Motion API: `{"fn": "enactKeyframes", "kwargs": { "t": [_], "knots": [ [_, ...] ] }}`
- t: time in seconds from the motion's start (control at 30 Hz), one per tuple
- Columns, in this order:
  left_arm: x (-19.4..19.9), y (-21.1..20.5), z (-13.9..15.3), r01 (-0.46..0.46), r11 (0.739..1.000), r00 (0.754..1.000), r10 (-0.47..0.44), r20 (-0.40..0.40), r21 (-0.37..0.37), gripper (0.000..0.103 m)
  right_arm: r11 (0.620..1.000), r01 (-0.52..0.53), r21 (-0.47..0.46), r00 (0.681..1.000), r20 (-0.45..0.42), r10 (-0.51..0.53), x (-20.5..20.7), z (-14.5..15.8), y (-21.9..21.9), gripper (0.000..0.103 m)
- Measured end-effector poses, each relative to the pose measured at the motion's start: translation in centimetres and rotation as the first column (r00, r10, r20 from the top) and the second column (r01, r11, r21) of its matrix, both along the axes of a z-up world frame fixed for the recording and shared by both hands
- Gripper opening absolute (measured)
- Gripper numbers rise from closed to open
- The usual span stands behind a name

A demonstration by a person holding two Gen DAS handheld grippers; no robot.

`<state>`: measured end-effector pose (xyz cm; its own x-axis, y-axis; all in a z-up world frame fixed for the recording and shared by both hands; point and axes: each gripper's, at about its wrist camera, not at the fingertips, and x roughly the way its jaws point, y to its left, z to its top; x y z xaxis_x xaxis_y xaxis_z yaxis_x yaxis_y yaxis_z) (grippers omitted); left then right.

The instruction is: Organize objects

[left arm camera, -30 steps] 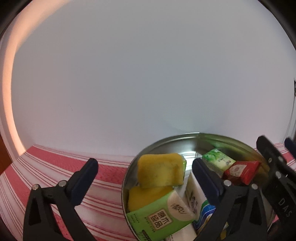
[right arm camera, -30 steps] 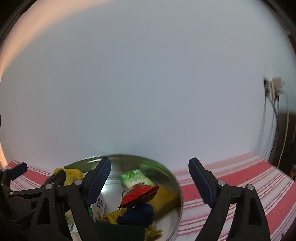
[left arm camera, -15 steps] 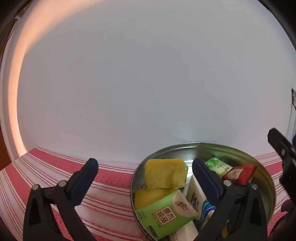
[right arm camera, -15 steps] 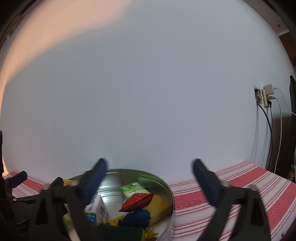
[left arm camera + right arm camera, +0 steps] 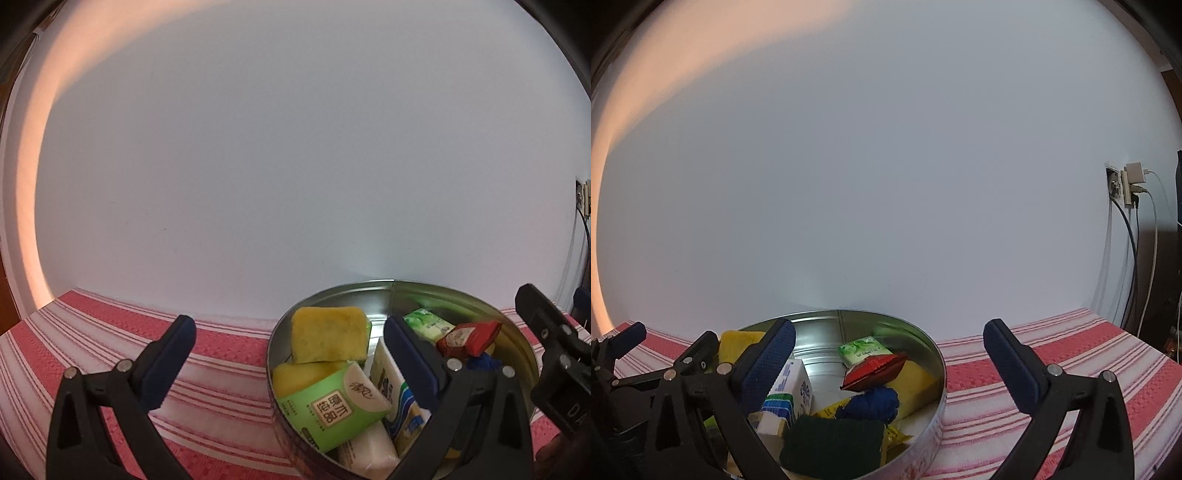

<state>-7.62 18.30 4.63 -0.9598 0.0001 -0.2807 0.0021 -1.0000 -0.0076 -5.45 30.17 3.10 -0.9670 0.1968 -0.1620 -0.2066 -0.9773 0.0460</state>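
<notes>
A round metal tin (image 5: 332, 297) (image 5: 940, 373) stands on the red striped cloth, holding several items. Among them are a yellow sponge (image 5: 325, 338), a green tissue pack (image 5: 332, 402), a red packet (image 5: 469, 338) (image 5: 875, 371), a small green packet (image 5: 862, 349), a blue yarn ball (image 5: 875, 400) and a dark green scouring pad (image 5: 831, 443). My left gripper (image 5: 288, 354) is open at the tin's left rim, one finger over the cloth, one over the tin. My right gripper (image 5: 888, 363) is open wide over the tin's right half, nothing between its pads.
The red-and-white striped tablecloth (image 5: 110, 332) (image 5: 1071, 354) runs left and right of the tin. A plain white wall stands close behind. A wall socket with plugs and hanging cables (image 5: 1126, 184) is at the far right.
The right jaws spread wider and that gripper drew back a little from the tin; the red packet stays inside. The left gripper slid left, so the tin sits further right in its view.
</notes>
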Motion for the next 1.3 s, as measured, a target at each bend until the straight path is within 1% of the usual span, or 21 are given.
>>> {"fn": "enactKeyframes", "kwargs": {
  "t": [0.2, 0.23, 0.27, 0.47, 0.6, 0.63, 0.67, 0.8, 0.83, 0.9, 0.93, 1.03, 1.07, 1.13, 1.3],
  "knots": [
    [1.2, 0.3, 0.2, 0.017, 1.000, 1.000, -0.017, 0.003, -0.001, 0.103, 1.000, 0.009, -0.001, 1.000, -0.001, -0.009, 0.3, -0.3, 0.1, 0.103],
    [1.0, 0.5, 0.2, 0.005, 1.000, 1.000, -0.005, 0.004, 0.000, 0.103, 1.000, 0.009, -0.002, 1.000, -0.001, -0.009, 0.3, -0.3, 0.1, 0.103],
    [1.0, -0.3, 0.1, 0.008, 1.000, 1.000, -0.008, 0.005, 0.000, 0.103, 1.000, 0.009, -0.003, 1.000, 0.001, -0.009, 0.3, -0.4, 0.1, 0.103],
    [2.2, -0.5, 0.1, 0.016, 1.000, 1.000, -0.016, 0.009, 0.004, 0.103, 1.000, 0.011, -0.018, 1.000, 0.007, -0.011, 0.2, -0.7, 0.5, 0.103],
    [2.6, -1.1, 0.1, 0.037, 0.999, 0.999, -0.037, 0.015, 0.008, 0.103, 1.000, 0.010, -0.027, 1.000, 0.009, -0.009, -0.1, -1.1, 0.5, 0.103],
    [2.9, -1.1, -0.1, 0.044, 0.999, 0.999, -0.044, 0.015, 0.007, 0.103, 1.000, 0.006, -0.029, 1.000, 0.009, -0.006, 0.5, -0.5, -1.0, 0.103],
    [3.2, -1.1, -0.2, 0.048, 0.999, 0.999, -0.048, 0.012, 0.004, 0.103, 1.000, 0.007, -0.031, 1.000, 0.008, -0.006, 1.3, -0.4, -0.8, 0.103],
    [4.1, -1.0, -0.2, 0.047, 0.999, 0.999, -0.047, 0.010, 0.004, 0.103, 0.999, 0.010, -0.035, 1.000, 0.013, -0.009, 1.5, -0.4, -1.0, 0.103],
    [4.2, -1.1, -0.3, 0.045, 0.999, 0.999, -0.045, 0.013, 0.006, 0.103, 0.999, 0.011, -0.034, 1.000, 0.012, -0.010, 2.7, -0.5, -1.2, 0.103],
    [4.5, -1.3, -0.3, 0.043, 0.999, 0.999, -0.044, 0.018, 0.008, 0.103, 1.000, 0.011, -0.029, 1.000, 0.013, -0.011, 2.6, -0.5, -1.6, 0.103],
    [4.4, -1.4, -0.3, 0.042, 0.999, 0.999, -0.042, 0.020, 0.008, 0.103, 1.000, 0.011, -0.027, 1.000, 0.013, -0.011, 4.0, 0.2, -1.8, 0.103],
    [4.8, -1.5, 0.0, 0.045, 0.999, 0.999, -0.045, 0.023, 0.005, 0.103, 1.000, 0.019, -0.016, 1.000, 0.012, -0.019, 4.2, 0.2, -2.0, 0.103],
    [4.7, -1.6, -0.3, 0.053, 0.999, 0.998, -0.053, 0.024, 0.004, 0.103, 1.000, 0.021, -0.015, 1.000, 0.013, -0.021, 4.3, 0.2, -2.0, 0.103],
    [5.0, -1.6, -0.3, 0.059, 0.998, 0.998, -0.059, 0.026, 0.002, 0.103, 1.000, 0.021, -0.019, 1.000, 0.017, -0.021, 5.1, 0.7, -2.2, 0.103],
    [5.9, -1.9, -0.2, 0.057, 0.998, 0.998, -0.057, 0.035, 0.002, 0.103, 0.999, 0.025, -0.024, 0.999, 0.026, -0.024, 5.1, 0.5, -2.3, 0.103]
  ]
}}
